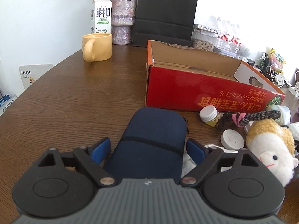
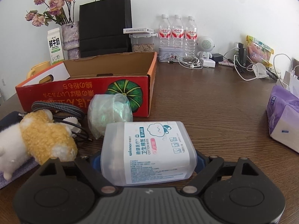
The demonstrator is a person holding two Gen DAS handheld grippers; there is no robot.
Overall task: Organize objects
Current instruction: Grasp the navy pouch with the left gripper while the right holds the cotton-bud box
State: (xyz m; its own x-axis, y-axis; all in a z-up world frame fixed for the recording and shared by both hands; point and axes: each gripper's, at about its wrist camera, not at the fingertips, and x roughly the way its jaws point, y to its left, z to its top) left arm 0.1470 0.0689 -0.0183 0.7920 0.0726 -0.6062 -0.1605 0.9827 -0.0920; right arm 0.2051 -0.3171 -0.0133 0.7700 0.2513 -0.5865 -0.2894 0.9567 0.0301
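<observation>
Straddling the navy pouch (image 1: 153,141), the left gripper (image 1: 149,150) has its jaws open, blue pads standing just clear of either side. The right gripper (image 2: 147,160) appears clamped on the cotton-bud box (image 2: 149,153), though its pads are mostly hidden. Both items sit near, in front of the open red carton (image 1: 196,85). To do this well, close squarely across the pouch's middle, lift clear of the carton wall, then lower each inside without snagging the plush toy (image 1: 271,145) or cable (image 1: 261,114).

Left gripper (image 1: 147,150), right gripper (image 2: 147,160): black linkage arms, round silver pivot pins, ribbed grey housing, blue-padded jaws.
</observation>
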